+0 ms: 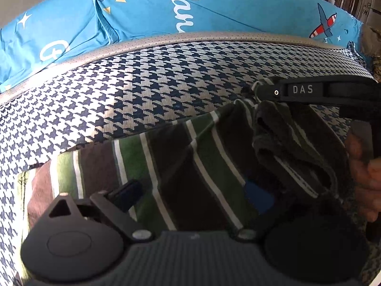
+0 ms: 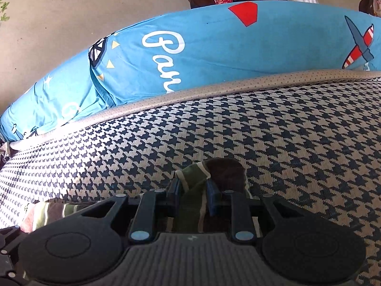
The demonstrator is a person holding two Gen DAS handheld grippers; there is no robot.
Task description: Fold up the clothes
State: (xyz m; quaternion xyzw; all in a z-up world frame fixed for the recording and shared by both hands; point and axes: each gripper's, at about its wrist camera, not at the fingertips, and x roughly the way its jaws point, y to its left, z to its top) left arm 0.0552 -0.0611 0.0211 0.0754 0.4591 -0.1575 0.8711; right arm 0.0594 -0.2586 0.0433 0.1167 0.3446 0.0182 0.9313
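Houndstooth bed point(image 2: 262, 124) carries the striped shirt point(image 1: 181, 166) at its near edge, blue pillow point(image 2: 214, 47) far behind. Our right gripper point(image 2: 193, 188) pinches a shirt corner. Left gripper point(image 1: 190, 195): shirt draped over it, can't tell its grip. We'd keep both ends level and taut so the fold lands square.

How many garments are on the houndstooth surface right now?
1: a striped shirt, draped across the left tongs and pinched at one edge by the right tongs. Others may lie out of view.
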